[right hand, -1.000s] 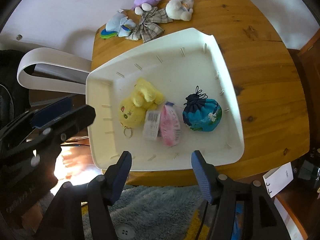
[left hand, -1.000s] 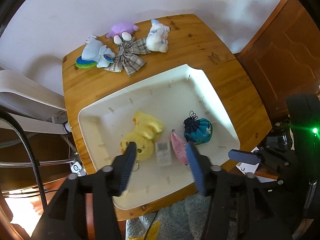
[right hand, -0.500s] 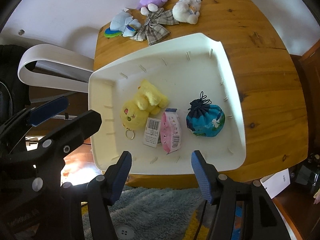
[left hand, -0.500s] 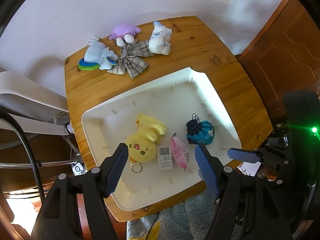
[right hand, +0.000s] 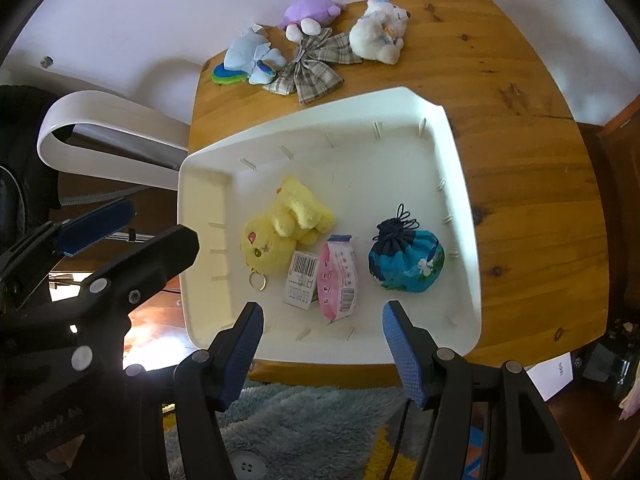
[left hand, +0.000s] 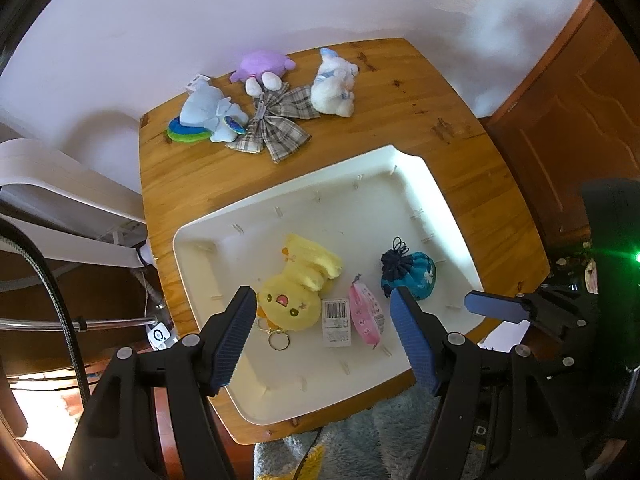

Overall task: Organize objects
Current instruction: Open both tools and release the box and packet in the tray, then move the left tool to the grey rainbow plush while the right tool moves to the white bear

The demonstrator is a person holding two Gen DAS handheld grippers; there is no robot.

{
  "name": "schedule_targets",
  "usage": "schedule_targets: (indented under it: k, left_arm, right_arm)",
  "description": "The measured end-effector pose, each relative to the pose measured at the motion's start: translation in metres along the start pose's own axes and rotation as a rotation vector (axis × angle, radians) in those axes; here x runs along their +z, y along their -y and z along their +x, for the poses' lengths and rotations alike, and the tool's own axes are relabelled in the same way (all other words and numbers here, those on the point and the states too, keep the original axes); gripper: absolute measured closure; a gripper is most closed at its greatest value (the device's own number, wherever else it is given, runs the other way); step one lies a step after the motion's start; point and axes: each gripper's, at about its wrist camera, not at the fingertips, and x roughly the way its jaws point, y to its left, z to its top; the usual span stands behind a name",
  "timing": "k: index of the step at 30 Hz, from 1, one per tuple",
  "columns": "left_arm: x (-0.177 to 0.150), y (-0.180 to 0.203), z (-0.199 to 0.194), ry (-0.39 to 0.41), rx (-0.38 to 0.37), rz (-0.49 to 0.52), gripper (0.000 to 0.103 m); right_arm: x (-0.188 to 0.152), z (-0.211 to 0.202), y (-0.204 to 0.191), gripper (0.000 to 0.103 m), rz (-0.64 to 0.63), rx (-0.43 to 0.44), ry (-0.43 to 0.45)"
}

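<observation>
Hovering above the near edge of a white tray (left hand: 192, 248), the left gripper (left hand: 323, 334) has its blue-padded fingers (left hand: 234, 338) spread wide apart and holds nothing; the right gripper (right hand: 322, 350) hangs likewise over the tray's near rim, fingers apart and empty. The tray sits on a wooden surface (right hand: 528, 168) and holds three things in a loose row: a yellow plush chick (right hand: 280, 228) with a key ring and a barcode tag, a pink packet (right hand: 338, 276) just beside it, touching the tag, and a blue drawstring pouch (right hand: 406, 260) a little apart to the right. At the far side of the surface, outside the tray, lie a pale blue plush (left hand: 210, 114), a purple plush (left hand: 262, 66), a plaid bow (left hand: 280, 122) and a white plush (left hand: 334, 86), bunched close together near the wall. A grey shaggy rug (right hand: 304, 432) shows below the surface's near edge
</observation>
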Motion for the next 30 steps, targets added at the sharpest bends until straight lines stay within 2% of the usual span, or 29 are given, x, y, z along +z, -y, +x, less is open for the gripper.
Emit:
schedule_targets:
  k: [14,16,23,30]
  left_arm:
    - [0.026,-0.029,-0.009,0.043,0.079,-0.061,0.030]
    - [0.033,-0.034,-0.011,0.050,0.090,-0.040,0.030]
    - [0.063,-0.051,-0.018,0.083,0.139,-0.059,0.030]
    - [0.096,-0.068,-0.026,0.128,0.208,-0.076,0.028]
  right_arm:
    - [0.038,-0.015,0.001,0.040,-0.041,-0.035,0.081]
    - [0.046,-0.019,0.001,0.040,-0.052,-0.042,0.092]
    - [0.082,-0.033,0.006,0.040,-0.084,-0.066,0.142]
    - [0.132,-0.062,0.014,0.040,-0.120,-0.103,0.231]
